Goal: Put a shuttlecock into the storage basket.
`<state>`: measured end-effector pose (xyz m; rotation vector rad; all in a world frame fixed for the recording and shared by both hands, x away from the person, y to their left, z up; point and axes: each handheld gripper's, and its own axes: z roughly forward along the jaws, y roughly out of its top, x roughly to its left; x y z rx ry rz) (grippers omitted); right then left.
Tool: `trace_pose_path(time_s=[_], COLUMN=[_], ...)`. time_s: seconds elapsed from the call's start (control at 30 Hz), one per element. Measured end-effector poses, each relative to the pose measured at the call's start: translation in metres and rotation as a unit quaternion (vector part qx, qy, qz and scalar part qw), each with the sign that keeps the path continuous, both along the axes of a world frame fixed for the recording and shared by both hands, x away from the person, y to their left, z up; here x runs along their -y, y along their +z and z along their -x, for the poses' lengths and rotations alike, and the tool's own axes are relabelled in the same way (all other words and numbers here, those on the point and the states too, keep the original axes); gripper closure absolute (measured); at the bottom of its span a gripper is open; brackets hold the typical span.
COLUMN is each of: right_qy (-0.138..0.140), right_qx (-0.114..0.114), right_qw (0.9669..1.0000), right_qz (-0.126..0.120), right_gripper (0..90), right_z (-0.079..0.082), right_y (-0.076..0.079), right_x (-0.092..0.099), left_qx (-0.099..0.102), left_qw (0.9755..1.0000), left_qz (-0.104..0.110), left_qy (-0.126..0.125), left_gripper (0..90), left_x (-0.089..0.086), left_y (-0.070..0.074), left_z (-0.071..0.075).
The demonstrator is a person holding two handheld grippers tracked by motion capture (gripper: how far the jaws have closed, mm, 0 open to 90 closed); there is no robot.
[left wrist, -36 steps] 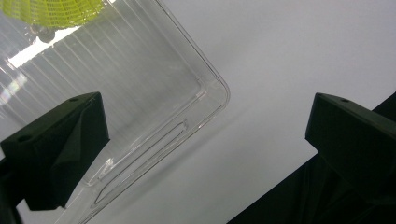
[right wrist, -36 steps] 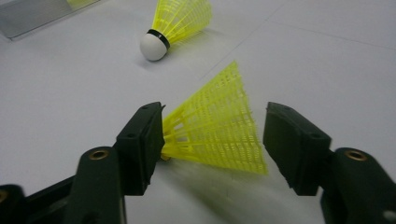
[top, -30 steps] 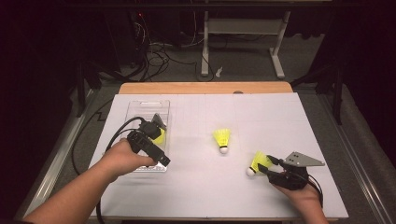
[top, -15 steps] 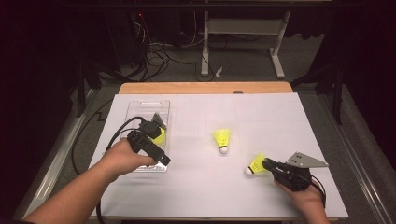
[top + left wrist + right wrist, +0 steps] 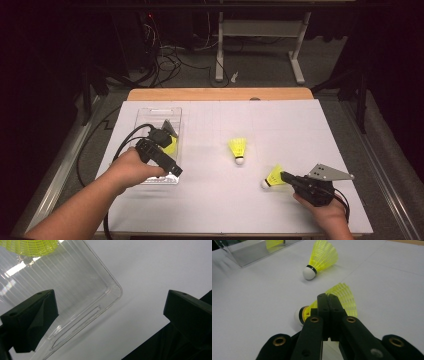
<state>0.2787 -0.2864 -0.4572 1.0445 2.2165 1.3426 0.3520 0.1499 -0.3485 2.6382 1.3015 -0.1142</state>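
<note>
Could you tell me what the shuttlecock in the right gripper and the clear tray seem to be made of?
Shuttlecock: likely moulded plastic, since the glossy yellow skirt is an open mesh; the white tip's material is unclear. Clear tray: rigid transparent plastic, with ribbed base, shiny rim and the table visible through it.

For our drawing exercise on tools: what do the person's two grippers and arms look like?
Both grippers are black. The left gripper trails a black cable that loops across the table. The right gripper carries a grey three-cornered plate on top, and its jaw links show brass-coloured rivets. The forearms are bare, with no sleeves showing.
</note>
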Motion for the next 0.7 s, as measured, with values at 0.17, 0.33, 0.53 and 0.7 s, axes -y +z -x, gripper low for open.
trace_pose_path(time_s=[0.17, 0.33, 0.53, 0.7], right_qy=[0.009, 0.014, 0.012, 0.016], right_qx=[-0.002, 0.001, 0.008, 0.018], right_qw=[0.9999, 0.9998, 0.9996, 0.9992], right_qz=[-0.013, -0.017, -0.025, -0.032], right_gripper=[90.0, 90.0, 90.0, 90.0], right_z=[0.001, 0.003, 0.005, 0.007], right_y=[0.001, 0.004, 0.007, 0.014], right_x=[-0.002, -0.004, -0.003, -0.006], left_qx=[0.001, 0.002, 0.004, 0.004], left_qw=[1.0000, 1.0000, 1.0000, 1.0000], left_qz=[0.000, -0.001, -0.002, -0.003], left_qy=[-0.001, -0.001, -0.001, -0.004], left_gripper=[0.7, 0.6, 0.7, 0.6], left_x=[0.001, 0.002, 0.003, 0.005], left_y=[0.002, 0.002, 0.004, 0.005], left_z=[0.000, 0.000, 0.000, 0.002])
